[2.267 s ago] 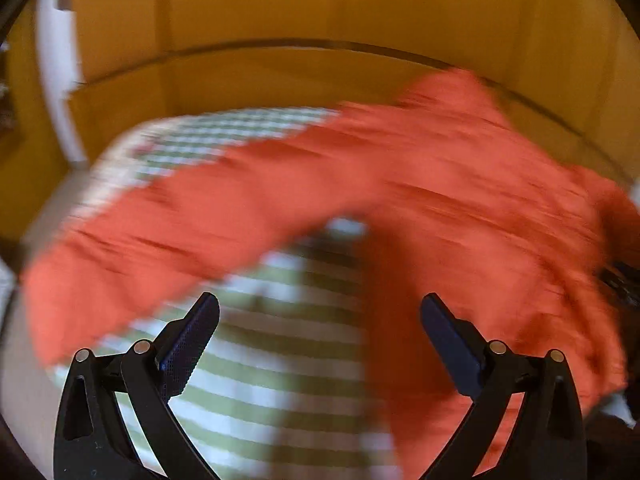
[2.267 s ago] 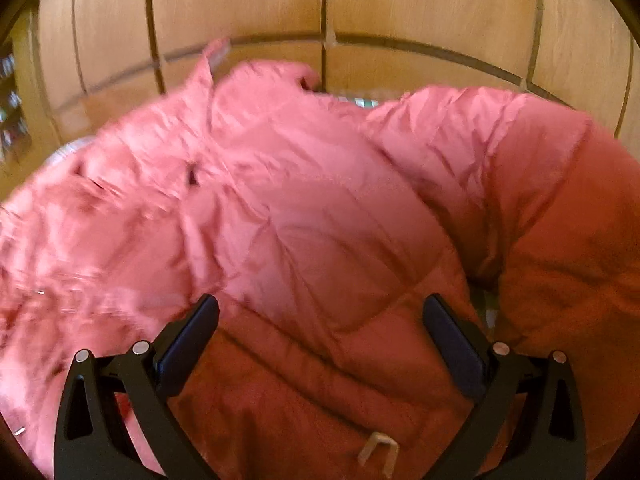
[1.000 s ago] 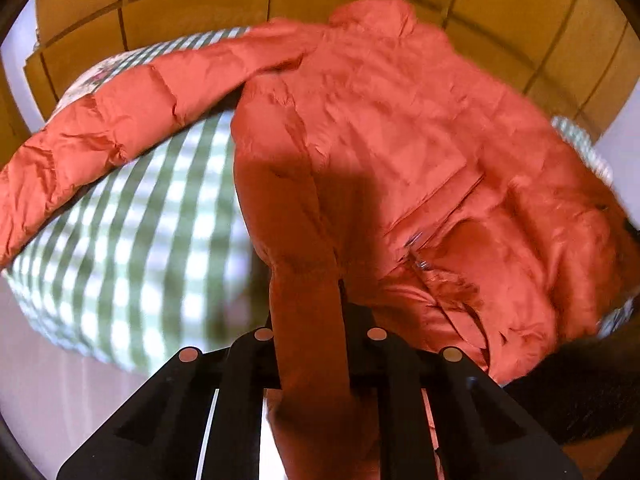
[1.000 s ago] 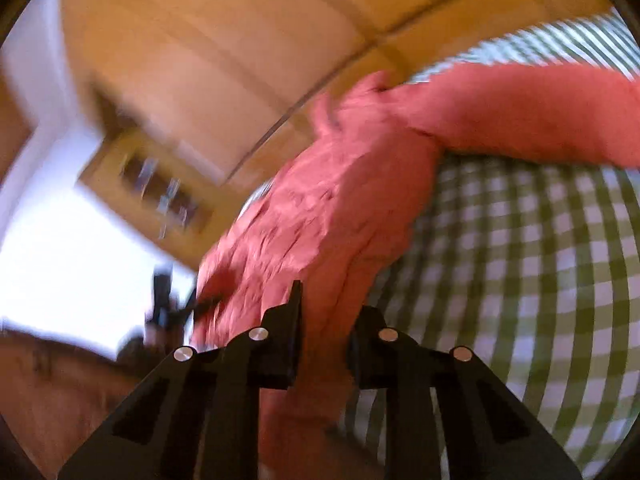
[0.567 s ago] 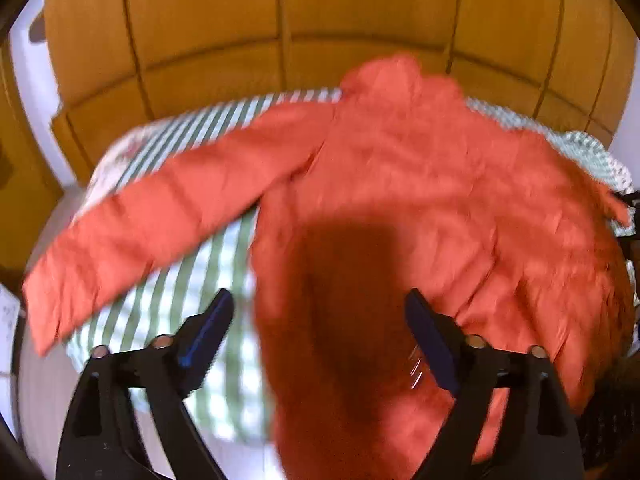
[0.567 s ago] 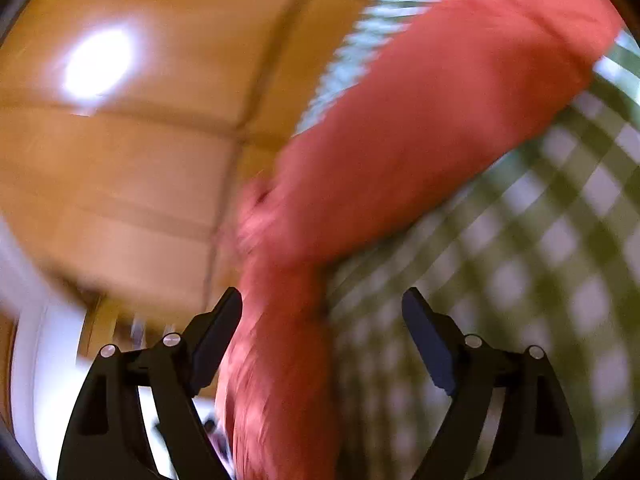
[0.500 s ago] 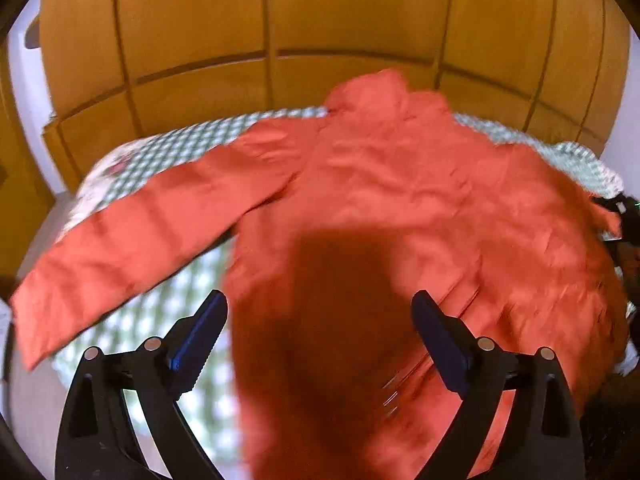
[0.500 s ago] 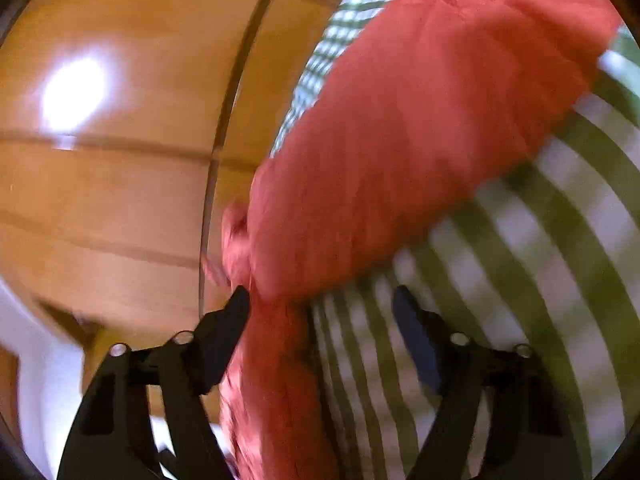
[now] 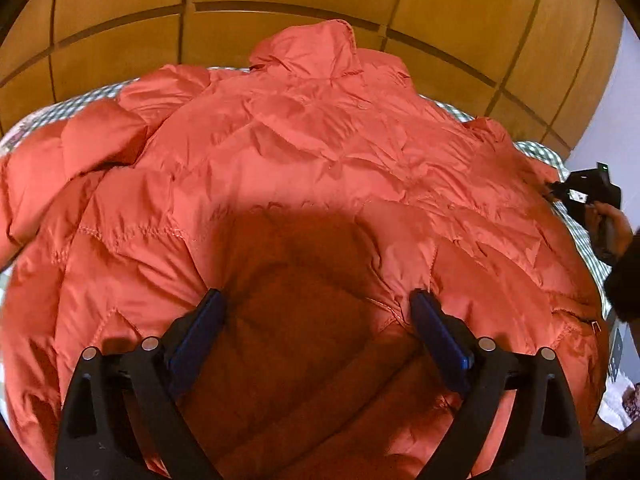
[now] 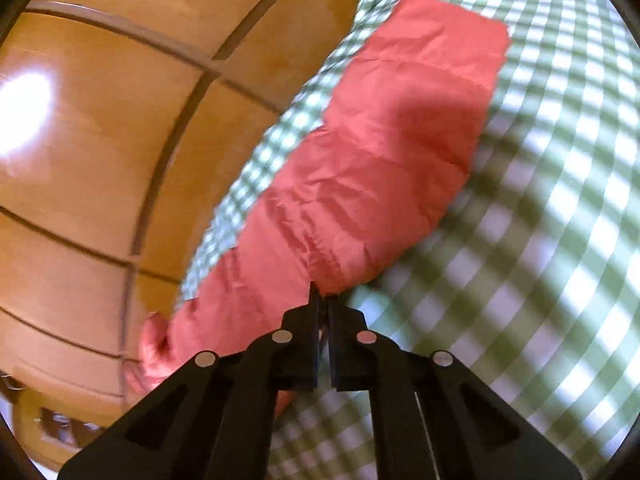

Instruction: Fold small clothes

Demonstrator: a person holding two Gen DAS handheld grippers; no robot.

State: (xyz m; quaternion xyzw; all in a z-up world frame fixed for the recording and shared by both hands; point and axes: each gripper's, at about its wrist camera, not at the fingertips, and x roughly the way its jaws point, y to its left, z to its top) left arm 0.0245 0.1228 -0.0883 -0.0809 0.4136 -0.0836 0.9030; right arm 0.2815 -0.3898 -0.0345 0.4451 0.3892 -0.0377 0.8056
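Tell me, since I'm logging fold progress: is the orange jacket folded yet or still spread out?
Spread out. The orange jacket lies flat across the checked bed cover, collar away, one sleeve stretched sideways.

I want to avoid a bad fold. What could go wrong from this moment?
The right tongs pinch only the edge of the sleeve, so the slippery fabric may slide out when pulled. The puffy jacket still has creases, so a fold may trap them. The left tongs stand open above it, holding nothing, so the body may shift.
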